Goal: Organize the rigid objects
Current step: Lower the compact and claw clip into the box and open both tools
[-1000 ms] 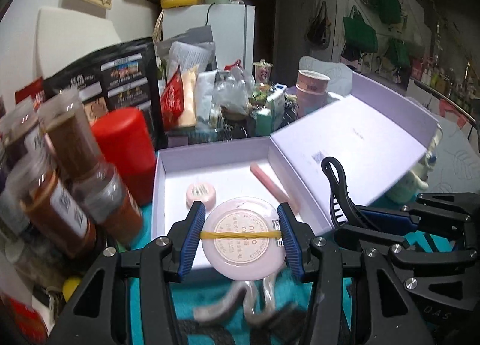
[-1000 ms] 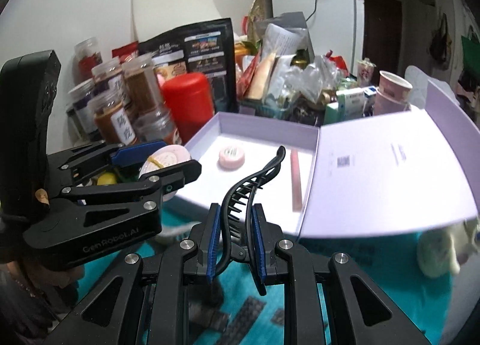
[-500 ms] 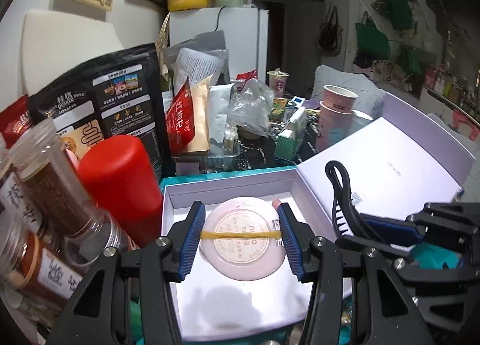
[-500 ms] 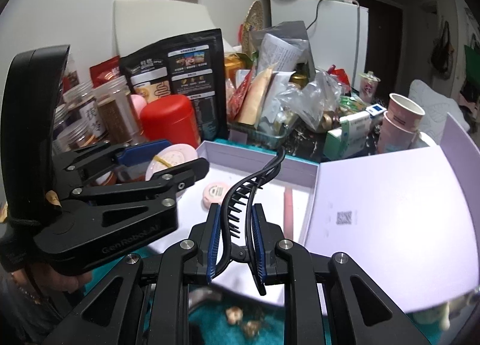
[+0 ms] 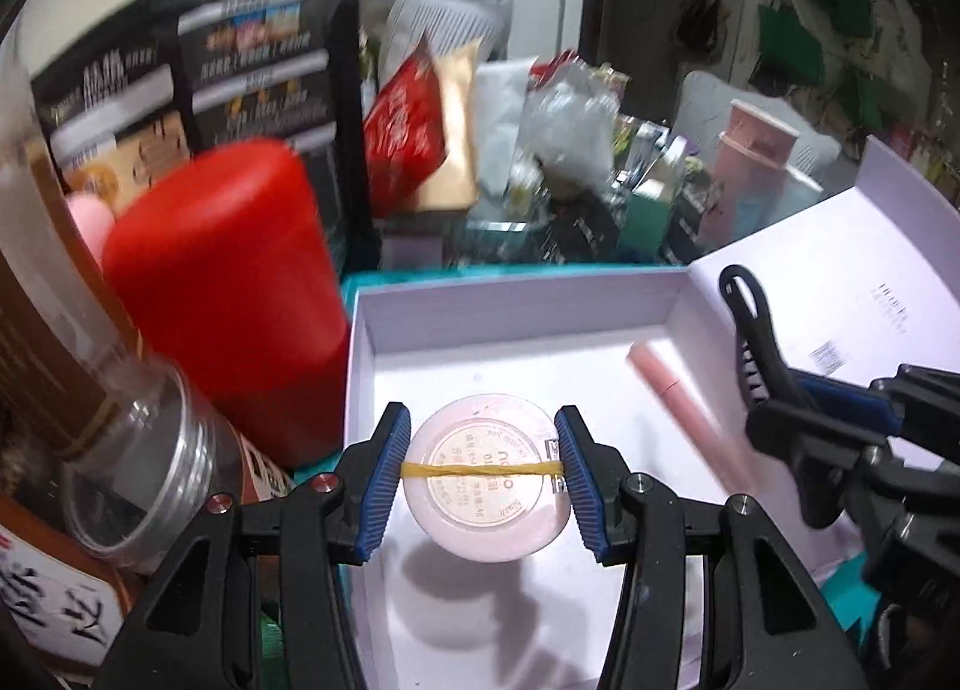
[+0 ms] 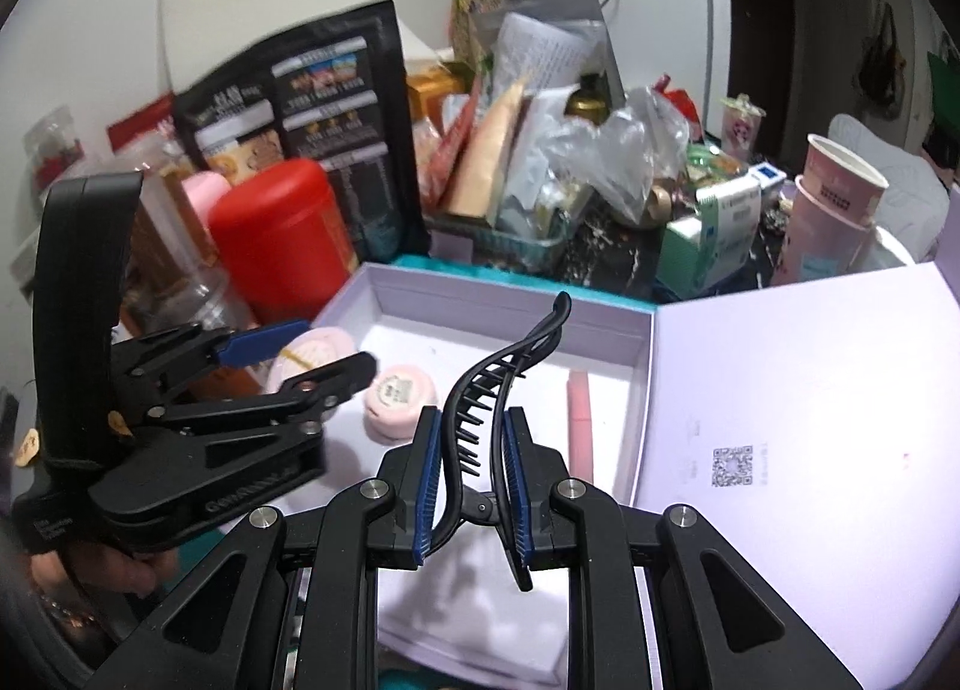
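Note:
My left gripper (image 5: 482, 450) is shut on a round pale pink compact (image 5: 486, 516) with a yellow rubber band across it, held just above the floor of an open lavender box (image 5: 510, 294). A pink tube (image 5: 684, 408) lies in the box to its right. My right gripper (image 6: 472, 432) is shut on a black hair clip (image 6: 528, 348), upright over the front of the box (image 6: 510, 300). In the right wrist view a small pink round case (image 6: 399, 396) and the tube (image 6: 579, 420) lie inside, and the left gripper (image 6: 318, 357) holds the compact (image 6: 315, 345) at the left wall.
A red canister (image 5: 222, 282) and clear spice jars (image 5: 138, 462) crowd the box's left side. Behind it stand a black snack bag (image 6: 312, 108), packets and pink paper cups (image 6: 834, 210). The box's lid (image 6: 810, 420) lies open flat to the right. A teal cloth covers the table.
Both grippers have moved forward and down, from the box's front edge to over its inside. The compact now hides the small pink case in the left wrist view. Both grips are unchanged.

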Available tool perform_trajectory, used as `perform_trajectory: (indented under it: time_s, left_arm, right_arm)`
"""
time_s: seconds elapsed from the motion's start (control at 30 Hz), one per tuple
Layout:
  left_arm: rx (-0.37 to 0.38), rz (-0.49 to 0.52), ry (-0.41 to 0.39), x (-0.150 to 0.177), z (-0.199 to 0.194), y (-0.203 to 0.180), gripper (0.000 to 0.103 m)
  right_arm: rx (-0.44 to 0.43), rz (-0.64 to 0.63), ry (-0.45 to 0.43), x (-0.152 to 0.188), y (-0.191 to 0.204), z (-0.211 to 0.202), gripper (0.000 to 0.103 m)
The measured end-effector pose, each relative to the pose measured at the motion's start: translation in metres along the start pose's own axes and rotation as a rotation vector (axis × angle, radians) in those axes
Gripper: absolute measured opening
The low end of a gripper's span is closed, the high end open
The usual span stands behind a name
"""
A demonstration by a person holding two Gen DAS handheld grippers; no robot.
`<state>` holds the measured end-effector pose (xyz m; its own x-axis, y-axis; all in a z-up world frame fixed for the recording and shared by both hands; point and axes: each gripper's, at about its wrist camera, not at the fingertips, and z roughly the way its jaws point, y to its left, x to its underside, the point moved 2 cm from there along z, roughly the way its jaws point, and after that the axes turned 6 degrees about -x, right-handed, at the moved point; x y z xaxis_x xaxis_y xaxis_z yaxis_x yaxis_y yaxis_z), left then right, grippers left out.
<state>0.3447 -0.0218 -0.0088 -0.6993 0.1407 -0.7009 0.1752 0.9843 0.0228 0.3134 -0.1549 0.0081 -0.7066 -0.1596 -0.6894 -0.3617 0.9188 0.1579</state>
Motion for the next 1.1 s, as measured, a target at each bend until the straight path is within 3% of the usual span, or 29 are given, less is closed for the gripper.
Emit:
perform_trajectory:
  time_s: [0.17, 0.53, 0.63, 0.83, 1.1]
  left_arm:
    - [0.016, 0.0, 0.04, 0.006, 0.014, 0.001, 0.049]
    - [0.009, -0.023, 0.04, 0.003, 0.022, 0.002, 0.049]
    - [0.014, -0.031, 0.077, 0.003, 0.028, 0.001, 0.05]
    - [0.014, -0.019, 0.136, 0.005, 0.036, -0.004, 0.05]
    - [-0.02, 0.001, 0.11, 0.0, 0.022, -0.007, 0.05]
  right_arm:
    - [0.028, 0.0, 0.043, 0.007, -0.003, 0.019, 0.02]
    - [0.064, -0.014, 0.095, 0.012, -0.012, 0.04, 0.021]
    - [0.067, -0.015, 0.101, 0.012, -0.012, 0.04, 0.021]
    - [0.066, -0.011, 0.113, 0.014, -0.013, 0.037, 0.034]
    - [0.061, 0.002, 0.106, 0.013, -0.015, 0.023, 0.036]
